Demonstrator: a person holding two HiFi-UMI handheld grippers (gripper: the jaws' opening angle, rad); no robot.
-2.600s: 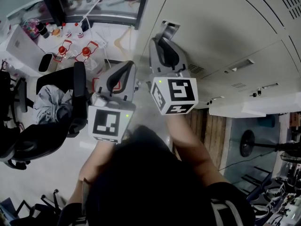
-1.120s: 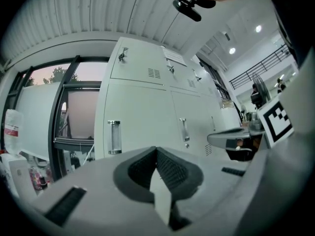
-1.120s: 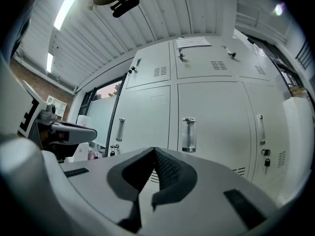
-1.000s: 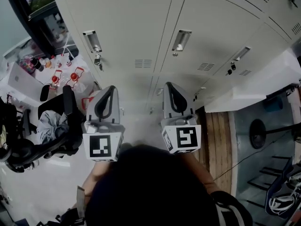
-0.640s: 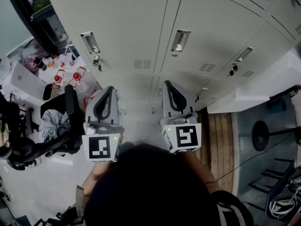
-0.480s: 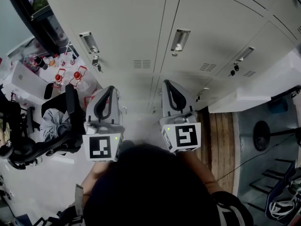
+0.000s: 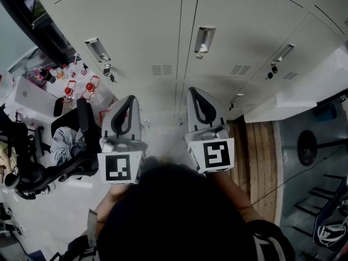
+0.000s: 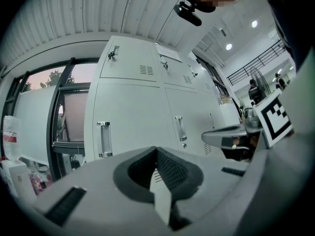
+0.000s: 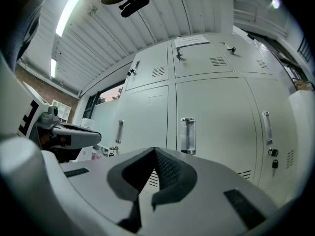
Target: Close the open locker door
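Pale grey lockers fill the upper head view, and every door I see lies flush. Handles show on the left door (image 7: 93, 49), the middle door (image 7: 204, 39) and a right door (image 7: 284, 52). A pale slab (image 7: 293, 99) juts out from the row at the right; I cannot tell whether it is a door. My left gripper (image 7: 129, 98) and right gripper (image 7: 192, 90) hang side by side short of the lockers, touching nothing. The left gripper (image 8: 156, 149) has its jaws shut and empty. The right gripper (image 9: 154, 149) is likewise shut and empty, facing a door handle (image 9: 188, 135).
A black office chair (image 7: 65, 145) draped with grey cloth stands at the left. Behind it a white table (image 7: 30, 99) carries red-topped bottles (image 7: 70, 88). A dark window frame (image 7: 38, 26) borders the lockers' left end. Wooden flooring (image 7: 255, 145) and a round black stand base (image 7: 307, 148) lie at the right.
Over the last seconds the right gripper came back from a locker handle and both grippers settled side by side. In the last second the lockers slid slightly up in view; the grippers barely moved.
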